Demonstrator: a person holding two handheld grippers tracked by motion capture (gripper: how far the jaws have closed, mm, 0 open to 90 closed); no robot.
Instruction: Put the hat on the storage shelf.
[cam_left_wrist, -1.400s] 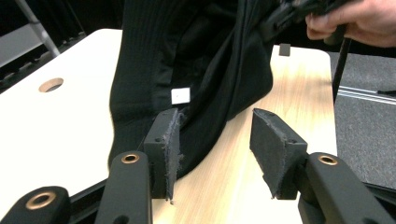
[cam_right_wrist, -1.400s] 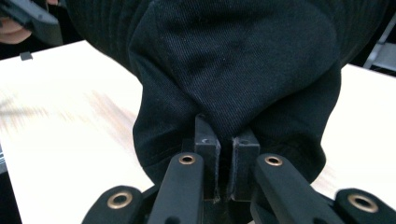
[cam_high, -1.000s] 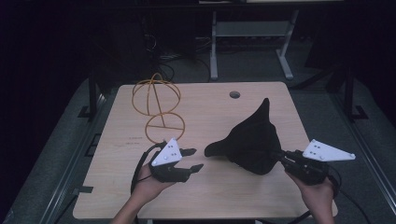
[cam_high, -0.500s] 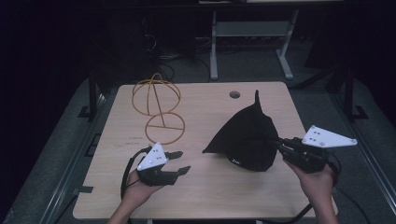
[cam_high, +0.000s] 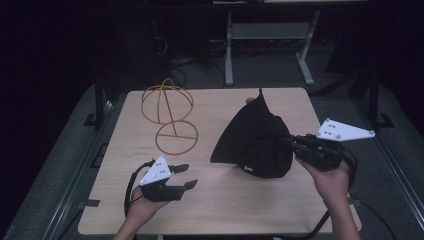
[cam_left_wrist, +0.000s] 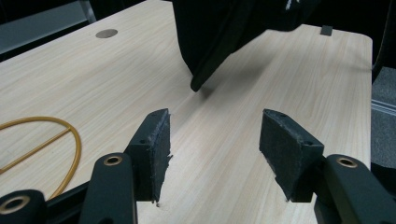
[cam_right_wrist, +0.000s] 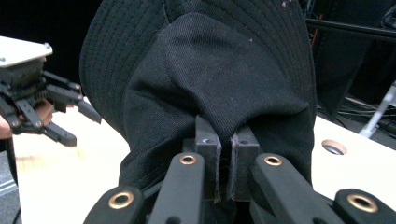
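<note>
high view caught the black hat (cam_high: 252, 142) hanging bunched over the right half of the tabletop (cam_high: 220, 210), its cloth pinched in the right claw (cam_high: 289, 142), jaws pressed together on a fold. left claw (cam_high: 187, 176) hovered low near the front edge, jaws spread with nothing between them, having just been opening. wire stand (cam_high: 170, 115) stood at back left.

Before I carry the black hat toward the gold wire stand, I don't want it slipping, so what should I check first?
1. Right gripper shut on black hat: ok.
2. Hat off the table: its near edge hangs clear in the left gripper view, the rest cannot tell.
3. Left gripper open, nothing between its fingers: ok.
4. Wire stand upright, apart from the hat: ok.
5. How deep the fabric sits in the grip: cannot tell.
</note>
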